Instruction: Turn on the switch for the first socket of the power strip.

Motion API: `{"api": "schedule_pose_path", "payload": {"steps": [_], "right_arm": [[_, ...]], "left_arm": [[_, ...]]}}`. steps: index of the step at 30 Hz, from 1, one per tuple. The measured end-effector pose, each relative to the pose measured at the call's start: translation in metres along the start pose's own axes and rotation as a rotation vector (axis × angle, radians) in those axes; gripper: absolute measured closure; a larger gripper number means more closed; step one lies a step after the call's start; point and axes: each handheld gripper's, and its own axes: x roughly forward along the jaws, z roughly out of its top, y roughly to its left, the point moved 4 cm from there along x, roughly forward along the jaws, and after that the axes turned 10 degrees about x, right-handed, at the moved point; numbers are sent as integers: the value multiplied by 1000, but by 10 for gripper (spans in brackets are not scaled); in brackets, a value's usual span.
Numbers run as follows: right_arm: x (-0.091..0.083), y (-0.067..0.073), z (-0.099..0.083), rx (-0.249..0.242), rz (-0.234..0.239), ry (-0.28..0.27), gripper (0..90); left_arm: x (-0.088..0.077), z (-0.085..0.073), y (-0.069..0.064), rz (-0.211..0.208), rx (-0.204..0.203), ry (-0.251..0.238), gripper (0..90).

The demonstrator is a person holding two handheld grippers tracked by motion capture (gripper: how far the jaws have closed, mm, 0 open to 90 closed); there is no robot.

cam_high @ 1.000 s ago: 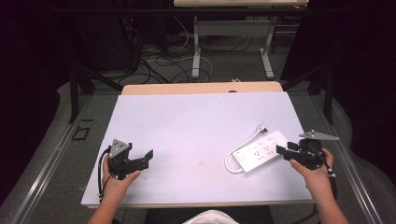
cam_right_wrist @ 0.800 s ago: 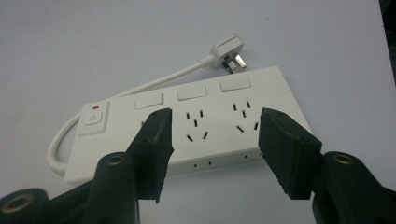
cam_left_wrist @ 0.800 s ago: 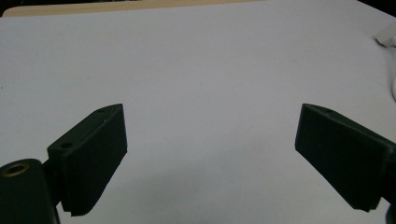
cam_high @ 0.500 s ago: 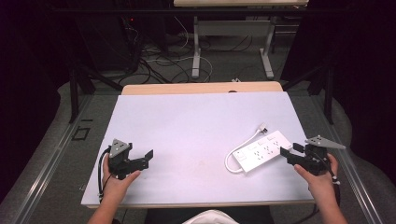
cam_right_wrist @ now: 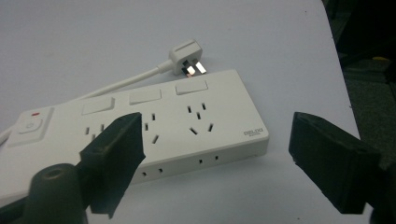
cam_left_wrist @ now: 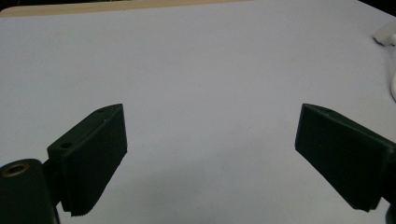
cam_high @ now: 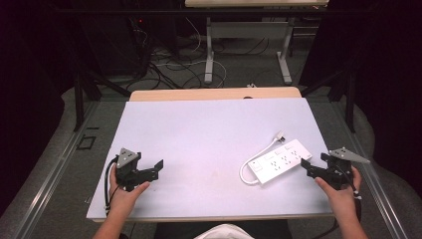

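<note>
Power strip (cam_high: 278,162) flat on table (cam_high: 209,134), right side, near front edge; cord (cam_high: 256,157) looped to plug (cam_right_wrist: 187,56) lying just behind it. Right gripper (cam_high: 311,168) just beside strip's end, jaws wide apart, nothing held, not touching. Left gripper (cam_high: 158,167) well apart at table's left, jaws wide too, empty. Prob. approach stage, no grasp yet. Next, likely: right jaws astride strip's end, then close; plug maybe for left.

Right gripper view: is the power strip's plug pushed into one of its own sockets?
No, the plug lies loose on the table beyond the power strip.
</note>
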Motion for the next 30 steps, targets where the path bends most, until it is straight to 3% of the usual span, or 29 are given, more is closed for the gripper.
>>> {"api": "schedule_pose_path", "payload": {"steps": [4, 8, 10, 15, 20, 30], "right_arm": [[6, -6, -2, 32, -56, -17, 122], [8, -13, -4, 61, -63, -7, 0], [9, -14, -5, 60, -73, -9, 0], [12, -17, -8, 3, -85, -6, 0], [11, -16, -10, 7, -80, 18, 0], [14, -19, -10, 11, -74, 1, 0]], "left_arm": [[0, 0, 0, 1, 3, -1, 91], [0, 0, 0, 0, 2, 2, 91], [0, 0, 0, -1, 2, 3, 91], [0, 0, 0, -2, 1, 3, 91], [1, -1, 0, -4, 2, 5, 91], [1, -1, 0, -3, 2, 4, 91]]}}
